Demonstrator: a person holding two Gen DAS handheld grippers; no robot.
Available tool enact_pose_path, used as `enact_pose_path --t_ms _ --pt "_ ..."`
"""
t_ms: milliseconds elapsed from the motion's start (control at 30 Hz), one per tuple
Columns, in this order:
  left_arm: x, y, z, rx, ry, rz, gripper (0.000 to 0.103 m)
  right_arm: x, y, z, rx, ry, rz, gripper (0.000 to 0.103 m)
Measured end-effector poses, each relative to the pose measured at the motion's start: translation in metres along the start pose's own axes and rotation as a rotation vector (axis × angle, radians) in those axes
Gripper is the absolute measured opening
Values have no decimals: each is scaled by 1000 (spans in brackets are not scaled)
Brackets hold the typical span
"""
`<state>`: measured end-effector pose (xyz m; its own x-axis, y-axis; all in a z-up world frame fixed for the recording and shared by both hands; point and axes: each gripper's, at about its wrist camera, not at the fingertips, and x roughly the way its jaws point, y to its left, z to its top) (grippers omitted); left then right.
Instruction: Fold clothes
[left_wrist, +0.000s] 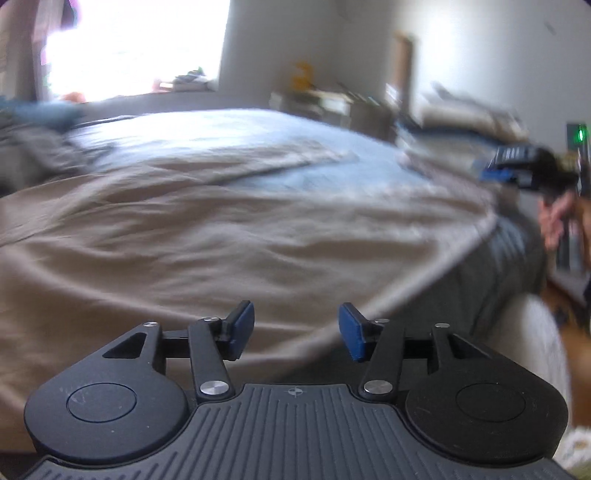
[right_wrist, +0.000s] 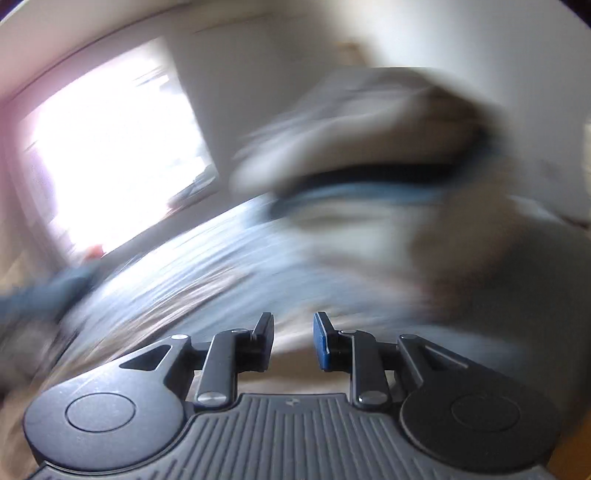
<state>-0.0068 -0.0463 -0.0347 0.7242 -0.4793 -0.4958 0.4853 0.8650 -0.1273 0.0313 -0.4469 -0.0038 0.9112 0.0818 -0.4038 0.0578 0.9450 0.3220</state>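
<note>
My left gripper (left_wrist: 296, 330) sits low at the near edge of the bed, its blue pads spread wide with nothing between them. Only this camera gives me a clear look at the tan garment (left_wrist: 177, 229): it lies spread flat across the bed (left_wrist: 491, 266), wrinkled, its far edge folded over in a long diagonal flap, and its near right hem runs slanting down past my pads. Beyond it the pale blue bedcover (left_wrist: 207, 129) shows, with a heap of grey clothes (left_wrist: 33, 151) at the far left. Out at the right edge I see my right gripper (left_wrist: 524, 168) held up above the bed's corner, my hand (left_wrist: 557, 218) wrapped around its grip.

The right wrist camera is smeared with blur and tilted. Its own fingers (right_wrist: 323, 341) stand apart, released, gripping nothing. Past them I make out streaks of tan and blue bedding, then a blurred pile of pale fabric (right_wrist: 351, 140) and a bright window (right_wrist: 110, 147).
</note>
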Motion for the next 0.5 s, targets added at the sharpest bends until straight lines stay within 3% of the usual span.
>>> enact_pose_path --t_ms 100,167,300,400,500 --pt "-11 33 6 -72 -47 117 56 30 84 1 -200 95 204 26" --pt "-15 56 4 -128 -56 189 56 57 156 -16 -323 169 351 26" --pt "-17 98 -7 -251 -59 274 56 95 278 -66 -553 335 548 25" --pt "-18 121 -20 -330 -38 299 56 132 317 -96 -636 414 600 21" --pt "-25 132 -28 -347 -54 267 56 163 301 -97 -651 407 576 16"
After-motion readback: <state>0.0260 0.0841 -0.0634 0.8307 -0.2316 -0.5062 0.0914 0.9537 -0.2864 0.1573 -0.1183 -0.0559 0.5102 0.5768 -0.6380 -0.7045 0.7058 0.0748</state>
